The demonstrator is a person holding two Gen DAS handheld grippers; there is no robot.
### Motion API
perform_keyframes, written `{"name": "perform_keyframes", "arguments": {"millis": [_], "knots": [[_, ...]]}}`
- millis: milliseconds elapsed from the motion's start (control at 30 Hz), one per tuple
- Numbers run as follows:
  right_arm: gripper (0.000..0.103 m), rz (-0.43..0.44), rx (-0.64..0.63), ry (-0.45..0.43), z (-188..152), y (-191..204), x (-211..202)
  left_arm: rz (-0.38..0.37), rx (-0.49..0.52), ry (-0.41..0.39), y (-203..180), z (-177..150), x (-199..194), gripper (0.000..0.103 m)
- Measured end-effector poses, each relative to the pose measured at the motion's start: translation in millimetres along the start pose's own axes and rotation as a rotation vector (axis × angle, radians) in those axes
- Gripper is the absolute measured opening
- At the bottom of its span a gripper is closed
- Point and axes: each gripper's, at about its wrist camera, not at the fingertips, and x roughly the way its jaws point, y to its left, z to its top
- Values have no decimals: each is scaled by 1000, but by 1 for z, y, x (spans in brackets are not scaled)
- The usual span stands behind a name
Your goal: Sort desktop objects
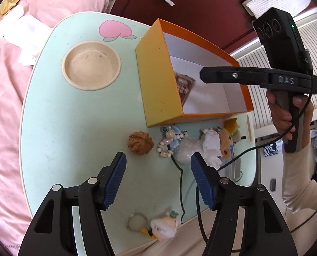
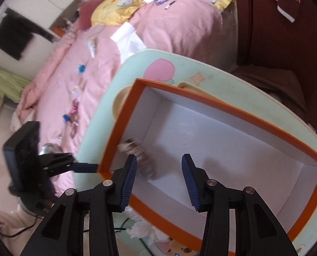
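Note:
An orange box (image 1: 158, 89) with a white inside stands on the mint green table (image 1: 73, 117). A brown packet (image 1: 185, 86) lies inside it, blurred in the right wrist view (image 2: 140, 160). My right gripper (image 2: 158, 168) is open and empty above the box (image 2: 239, 115); from the left wrist view it shows as a black finger (image 1: 233, 75) over the box. My left gripper (image 1: 158, 160) is open and empty, above the table's near part. Ahead of it lie a walnut (image 1: 140, 143), a bead bracelet (image 1: 170, 140), a crumpled tissue (image 1: 210, 147) and plush keychains (image 1: 228, 140).
A round beige dish (image 1: 91, 65) is set in the table's left part. A ring keychain with a small white plush (image 1: 163, 227) lies at the near edge. A black cable (image 1: 180, 183) crosses the table. A pink bed (image 2: 98, 68) lies beside the table.

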Motion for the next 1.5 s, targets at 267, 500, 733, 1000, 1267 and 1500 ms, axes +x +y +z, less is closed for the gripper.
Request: {"name": "perform_keyframes", "arguments": {"millis": [267,500,733,1000,1267,1500], "knots": [[48,-37,-36,101,-1,12,29,-12,-19,-25,5,8,-5,64],[62,-172,18,123,12,16,60,-13,-45,-31,7,8,-1,64],[58,-267,-70,87,9,27,56,-1,-47,-25,9,8,1,64],[60,-354,21,88,6,0,39,-6,-39,-23,4,9,5,64],[42,-459,-79,73,-2,11,48,-5,-20,-43,-8,13,5,64],[42,-267,3,-142,-17,-4,-29,6,-4,-65,-12,11,-2,64]]}}
